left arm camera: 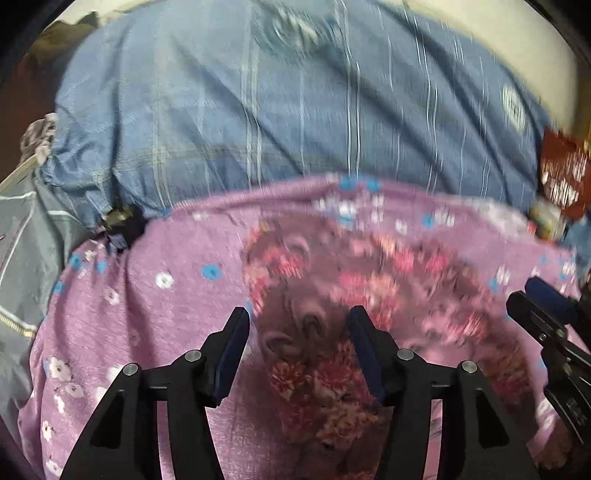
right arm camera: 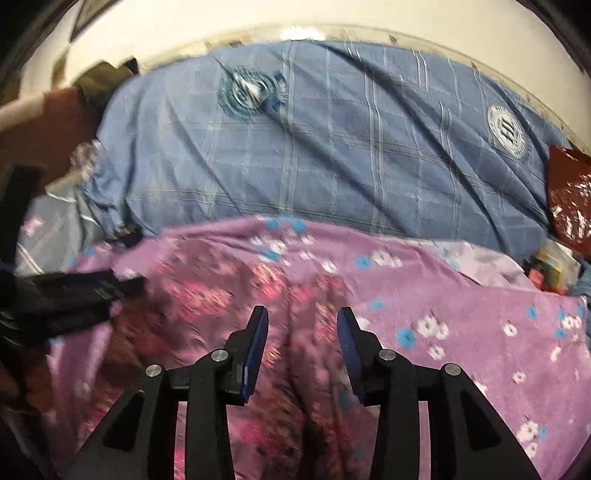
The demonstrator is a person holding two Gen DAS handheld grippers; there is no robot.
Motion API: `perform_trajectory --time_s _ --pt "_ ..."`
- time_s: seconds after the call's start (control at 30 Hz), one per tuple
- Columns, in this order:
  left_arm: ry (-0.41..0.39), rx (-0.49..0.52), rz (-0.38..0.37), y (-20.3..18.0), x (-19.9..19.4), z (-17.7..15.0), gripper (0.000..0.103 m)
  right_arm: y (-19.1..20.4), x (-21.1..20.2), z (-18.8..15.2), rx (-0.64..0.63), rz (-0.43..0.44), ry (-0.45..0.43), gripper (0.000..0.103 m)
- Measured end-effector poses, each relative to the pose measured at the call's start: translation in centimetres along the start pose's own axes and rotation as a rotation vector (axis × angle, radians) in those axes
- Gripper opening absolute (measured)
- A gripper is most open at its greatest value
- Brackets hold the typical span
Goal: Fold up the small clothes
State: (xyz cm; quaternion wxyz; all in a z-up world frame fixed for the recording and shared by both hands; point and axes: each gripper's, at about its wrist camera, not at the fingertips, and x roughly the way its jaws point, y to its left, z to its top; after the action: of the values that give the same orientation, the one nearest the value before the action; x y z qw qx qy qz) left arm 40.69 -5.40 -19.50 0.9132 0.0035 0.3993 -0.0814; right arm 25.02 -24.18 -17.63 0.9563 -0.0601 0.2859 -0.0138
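A purple garment [left arm camera: 177, 306] with small white and blue flowers and a pink-brown printed picture lies spread on the bed; it fills the lower half of the right wrist view too [right arm camera: 461, 325]. My left gripper [left arm camera: 299, 321] hovers over its printed middle, jaws apart, nothing between the pads. My right gripper [right arm camera: 301, 321] hangs above the same cloth, also open and empty. The right gripper [left arm camera: 546, 306] shows at the right edge of the left wrist view; the left gripper [right arm camera: 92, 291] shows blurred at the left edge of the right wrist view.
A blue checked bedsheet [left arm camera: 295, 122] with round emblems [right arm camera: 506, 127] lies behind the garment. A dark red plastic bag [right arm camera: 570, 195] and small items sit at the right. Grey striped bedding [left arm camera: 22, 236] bunches at the left. A pale wall [right arm camera: 295, 18] rises behind.
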Motion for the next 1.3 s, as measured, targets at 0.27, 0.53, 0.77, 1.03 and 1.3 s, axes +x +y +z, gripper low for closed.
perform_trajectory --time_s 0.27,0.53,0.77,1.03,1.3 --pt "0.073 -0.048 -0.005 0.5 1.0 -0.7 0.057 0.8 4.5 -1.7 -0.043 0.068 0.237 0.025" --pt "-0.164 -0.024 0.165 0.0 -8.9 -3.2 0.075 1.7 -1.5 0.0 -0.023 -0.103 0.115 0.038" --pt "-0.279 0.034 0.206 -1.7 -19.5 -8.7 0.082 3.1 -10.0 1.3 -0.006 -0.154 0.048 0.050" --pt "-0.396 0.045 0.263 -3.9 -31.0 -12.7 0.092 5.1 -19.4 2.5 0.000 -0.177 -0.068 0.055" --pt "-0.500 0.035 0.256 -5.2 -39.3 -16.7 0.097 6.4 -27.0 2.4 -0.010 -0.182 -0.166 0.058"
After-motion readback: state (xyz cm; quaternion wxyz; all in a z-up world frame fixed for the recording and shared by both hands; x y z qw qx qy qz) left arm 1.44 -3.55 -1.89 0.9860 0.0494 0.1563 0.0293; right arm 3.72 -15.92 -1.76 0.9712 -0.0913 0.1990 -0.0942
